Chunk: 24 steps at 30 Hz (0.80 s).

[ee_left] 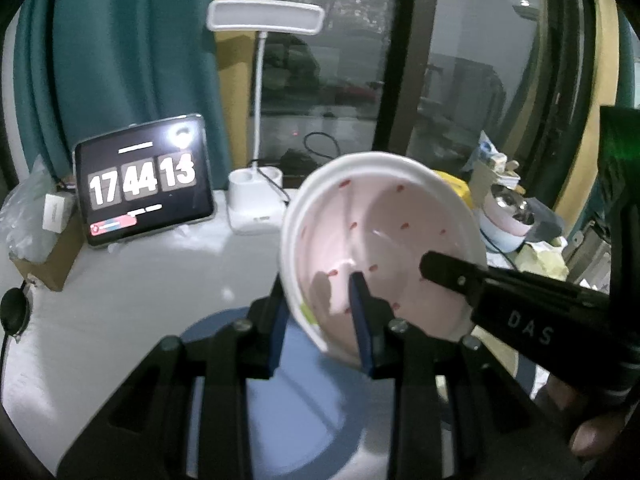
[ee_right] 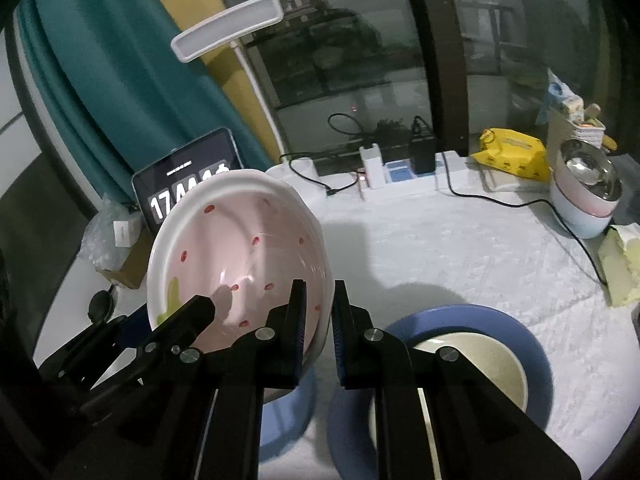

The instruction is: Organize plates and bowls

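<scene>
bare tabletop (ee_right: 460,248) ahead, blue plates (ee_right: 536,344) below, cable (ee_right: 520,200) crossing, lamp (ee_left: 256,200) behind

Both hand-held grippers clamp a tilted pink speckled bowl (ee_right: 240,264) above the table (ee_right: 460,248): right hand-held gripper (ee_right: 318,320) on its rim, left hand-held gripper (ee_right: 176,320) opposite. Blue plate (ee_right: 536,344) lies below.

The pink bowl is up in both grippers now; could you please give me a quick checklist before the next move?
1. Left gripper clamped on the pink bowl rim: ok.
2. Right gripper clamped on the opposite rim: ok.
3. Bowl lifted off the table: ok.
4. Bowl level: not ok, tilted steeply.
5. Blue plate free to receive it: not ok, a cream dish sits inside.
</scene>
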Tool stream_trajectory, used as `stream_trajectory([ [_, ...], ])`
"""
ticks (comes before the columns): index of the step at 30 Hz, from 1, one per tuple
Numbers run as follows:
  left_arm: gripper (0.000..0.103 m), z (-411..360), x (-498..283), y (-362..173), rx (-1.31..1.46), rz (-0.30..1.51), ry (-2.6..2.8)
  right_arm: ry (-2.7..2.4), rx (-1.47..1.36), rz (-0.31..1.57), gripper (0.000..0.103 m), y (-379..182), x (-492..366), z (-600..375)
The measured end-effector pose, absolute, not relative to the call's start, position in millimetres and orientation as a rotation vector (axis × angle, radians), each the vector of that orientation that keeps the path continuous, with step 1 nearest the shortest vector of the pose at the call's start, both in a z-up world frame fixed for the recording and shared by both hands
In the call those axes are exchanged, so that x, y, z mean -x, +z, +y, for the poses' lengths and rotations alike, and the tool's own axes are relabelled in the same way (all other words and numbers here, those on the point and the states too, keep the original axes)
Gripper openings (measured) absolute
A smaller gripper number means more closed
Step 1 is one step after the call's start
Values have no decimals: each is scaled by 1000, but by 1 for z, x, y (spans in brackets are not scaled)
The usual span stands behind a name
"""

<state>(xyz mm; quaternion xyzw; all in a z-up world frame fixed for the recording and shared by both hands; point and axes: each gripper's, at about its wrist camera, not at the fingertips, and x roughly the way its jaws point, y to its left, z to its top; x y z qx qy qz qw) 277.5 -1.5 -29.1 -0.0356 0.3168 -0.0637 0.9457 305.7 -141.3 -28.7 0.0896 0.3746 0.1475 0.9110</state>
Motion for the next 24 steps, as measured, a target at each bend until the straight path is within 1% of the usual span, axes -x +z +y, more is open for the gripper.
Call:
stream_trajectory([
  [11,30,-45,-273,-32,39,666,-190,254,-209,766,13,-32,-291,-186],
  [24,30,-83,-264,-53,19,725,-247,202,-214,801,13,-52,-277,-223],
])
